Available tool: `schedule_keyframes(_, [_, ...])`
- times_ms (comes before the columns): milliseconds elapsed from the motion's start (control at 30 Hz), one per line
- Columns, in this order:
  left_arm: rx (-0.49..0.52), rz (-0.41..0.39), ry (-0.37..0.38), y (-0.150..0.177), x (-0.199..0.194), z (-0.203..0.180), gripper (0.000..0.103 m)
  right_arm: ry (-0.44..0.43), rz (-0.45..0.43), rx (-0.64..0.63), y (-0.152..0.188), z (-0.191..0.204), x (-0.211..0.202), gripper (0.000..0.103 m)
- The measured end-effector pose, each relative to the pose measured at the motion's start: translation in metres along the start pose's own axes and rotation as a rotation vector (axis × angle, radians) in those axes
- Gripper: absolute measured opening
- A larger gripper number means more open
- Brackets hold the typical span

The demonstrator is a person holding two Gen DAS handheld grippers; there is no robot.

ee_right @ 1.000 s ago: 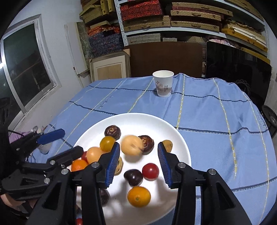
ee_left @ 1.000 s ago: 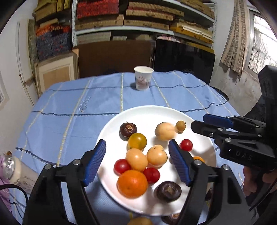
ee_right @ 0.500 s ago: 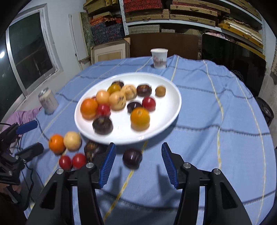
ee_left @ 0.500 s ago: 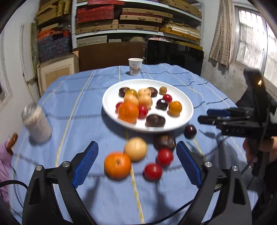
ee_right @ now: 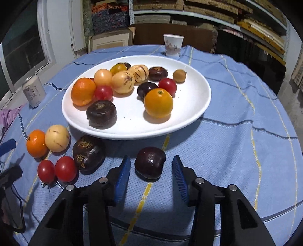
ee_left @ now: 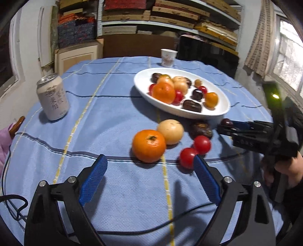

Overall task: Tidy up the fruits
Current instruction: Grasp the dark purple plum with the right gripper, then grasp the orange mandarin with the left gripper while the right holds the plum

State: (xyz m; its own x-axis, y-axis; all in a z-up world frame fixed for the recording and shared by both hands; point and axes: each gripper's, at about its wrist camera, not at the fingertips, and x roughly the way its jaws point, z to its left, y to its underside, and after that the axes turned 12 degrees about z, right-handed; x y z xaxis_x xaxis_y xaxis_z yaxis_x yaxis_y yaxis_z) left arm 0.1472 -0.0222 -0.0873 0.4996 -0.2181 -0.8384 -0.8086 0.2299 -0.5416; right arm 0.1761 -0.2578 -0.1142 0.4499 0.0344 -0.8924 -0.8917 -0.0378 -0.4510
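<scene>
left gripper [ee_left: 149, 175]: wide open, empty, lower centre | right gripper [ee_right: 151, 174]: jaws just closing, straddling dark plum [ee_right: 150, 162], pads not touching

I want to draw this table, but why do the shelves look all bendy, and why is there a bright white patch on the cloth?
Both wrist views use a fisheye lens, so the shelves and table edge curve. In the right wrist view, a bright glare patch sits on the tablecloth below the right gripper. In the left wrist view, the window is washed out.
</scene>
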Motion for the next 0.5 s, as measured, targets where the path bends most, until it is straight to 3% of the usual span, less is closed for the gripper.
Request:
schedule_keyframes(33, [-0.003, 0.003, -0.016, -0.001, 0.002, 0.001, 0.089, 0.001, -0.008, -0.010, 0.001, 0.002, -0.001, 0.031])
schedule_keyframes(200, [0.041, 0.027, -0.103, -0.014, 0.014, -0.004, 0.089, -0.001, -0.038, 0.017, 0.005, -0.002, -0.007, 0.031])
schedule_keyframes(500, [0.047, 0.065, -0.114, -0.022, 0.028, -0.003, 0.088, -0.025, -0.061, 0.049, 0.006, -0.010, -0.012, 0.031])
